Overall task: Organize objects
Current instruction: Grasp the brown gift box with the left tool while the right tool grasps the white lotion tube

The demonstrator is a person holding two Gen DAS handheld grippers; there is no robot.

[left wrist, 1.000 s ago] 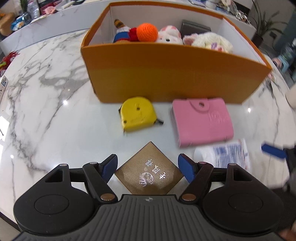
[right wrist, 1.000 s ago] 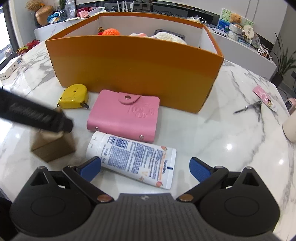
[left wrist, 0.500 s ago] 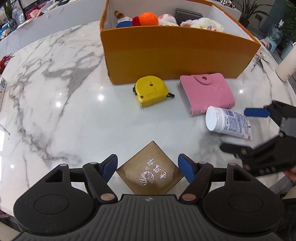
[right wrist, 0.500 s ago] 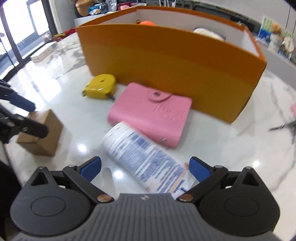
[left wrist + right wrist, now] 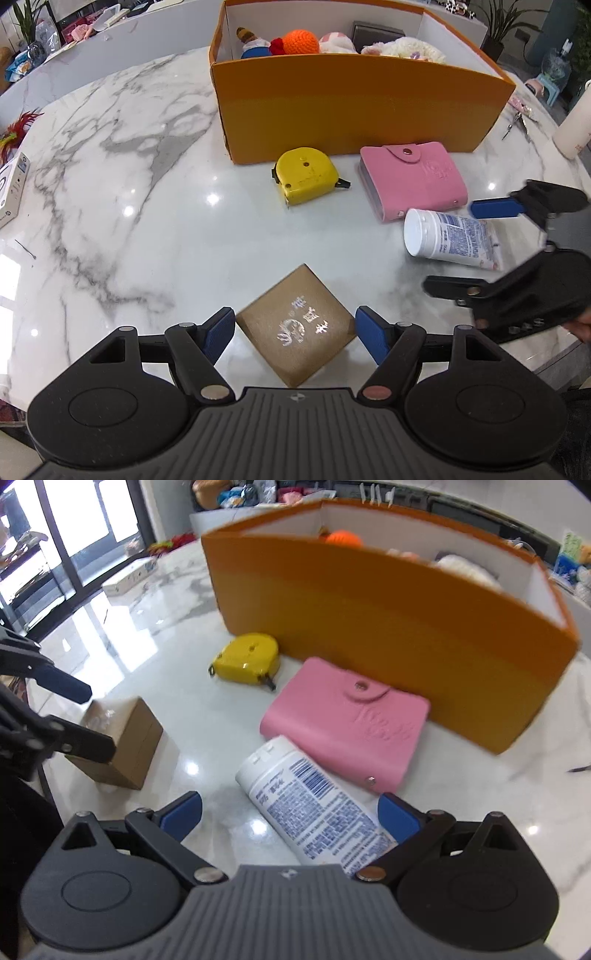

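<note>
Now both grippers hang over the marble table [image 5: 122, 192], jaws wide.
Low in the left wrist view, the left gripper [image 5: 295, 334] straddles the brown box [image 5: 295, 325] without touching; low in the right wrist view, the right gripper [image 5: 290, 814] straddles the white tube [image 5: 314, 808], grip unclear, below centre-frame's pink wallet [image 5: 345, 722].

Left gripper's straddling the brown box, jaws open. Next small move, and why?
Probably close the left gripper on the brown box. The box sits on the marble table between the blue pads, with small gaps either side and nothing gripped. Lower slightly first if the pads ride high. Then it can go into the orange bin.
</note>
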